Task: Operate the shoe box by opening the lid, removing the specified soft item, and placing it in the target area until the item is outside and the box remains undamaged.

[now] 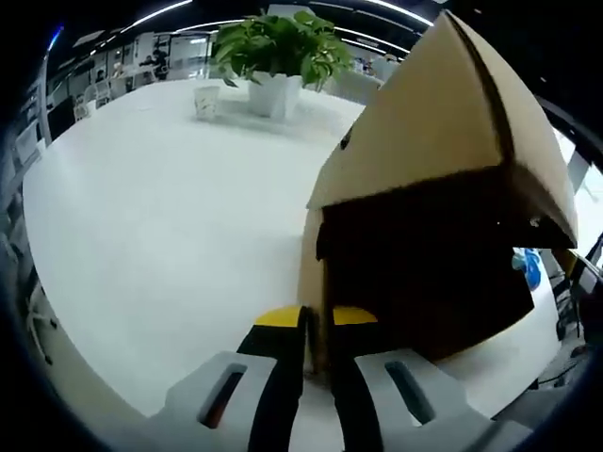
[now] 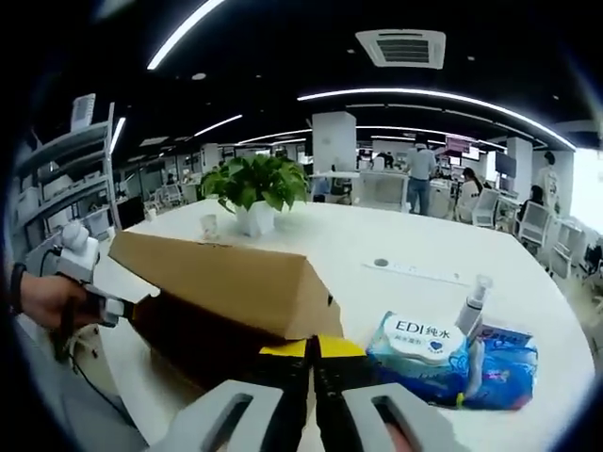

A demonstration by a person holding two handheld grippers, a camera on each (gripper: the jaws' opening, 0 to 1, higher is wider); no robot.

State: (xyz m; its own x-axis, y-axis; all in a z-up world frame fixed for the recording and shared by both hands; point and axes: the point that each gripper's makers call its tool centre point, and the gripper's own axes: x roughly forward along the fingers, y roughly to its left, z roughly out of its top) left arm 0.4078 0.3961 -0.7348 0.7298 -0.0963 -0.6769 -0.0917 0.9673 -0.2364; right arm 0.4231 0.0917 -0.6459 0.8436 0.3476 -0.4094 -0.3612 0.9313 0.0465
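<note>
A: Biggest thing first: the white table [image 1: 141, 235] has loads of open room on its plant side, toward the potted plant [image 1: 275, 52] and small cup [image 1: 206, 100].

B: And the shoe box [image 2: 217, 282]?

A: It sits near the table's edge, lid [image 1: 443, 113] tilted up, dark inside, so I can't see the soft item. The left gripper [image 1: 316, 325] has its jaws pinched narrow on the box's front wall edge. The right gripper [image 2: 313, 353] has jaws together at the lid corner; can't tell if it's gripping. The wipes pack [image 2: 419, 344] lies just beside it.
</note>
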